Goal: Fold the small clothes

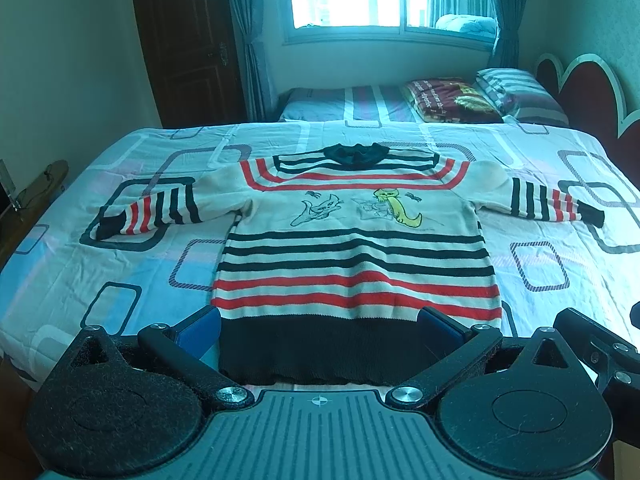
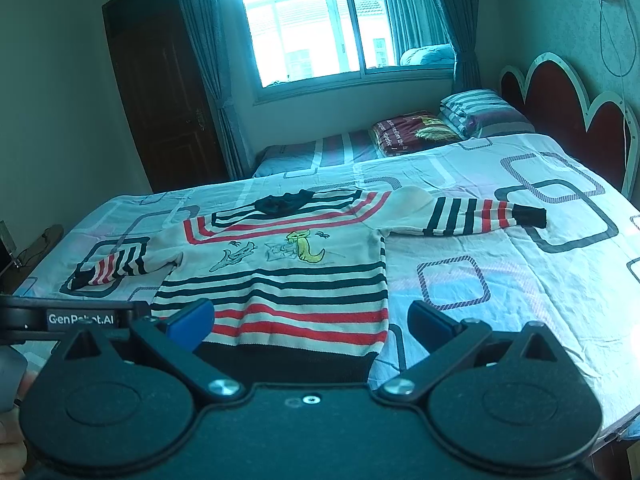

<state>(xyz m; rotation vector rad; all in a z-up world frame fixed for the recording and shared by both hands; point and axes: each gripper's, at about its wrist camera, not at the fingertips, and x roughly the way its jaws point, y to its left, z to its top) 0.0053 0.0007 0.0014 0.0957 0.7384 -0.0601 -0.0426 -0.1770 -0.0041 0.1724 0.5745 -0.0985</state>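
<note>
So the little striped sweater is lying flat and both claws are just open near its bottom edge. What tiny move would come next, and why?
Probably the right gripper reaches toward the right sleeve to fold it in. The sweater lies flat on the bed with both sleeves spread wide. Both the right and the left gripper have jaws open and empty near the dark hem.

We see a bedroom with pale walls [image 1: 72,40]. A bright window [image 2: 312,32] at the far end lets in daylight, framed by grey-blue curtains [image 2: 204,48] on both sides. A dark wooden door [image 1: 188,40] stands left of it. The bed [image 1: 540,248] wears a white sheet printed with rounded rectangles. At its far end lie a striped pillow [image 1: 516,92] and a folded maroon blanket [image 1: 448,100]. A red scalloped headboard [image 2: 568,100] with a white rim rises on the right, where a cable [image 2: 616,32] hangs on the wall.
</note>
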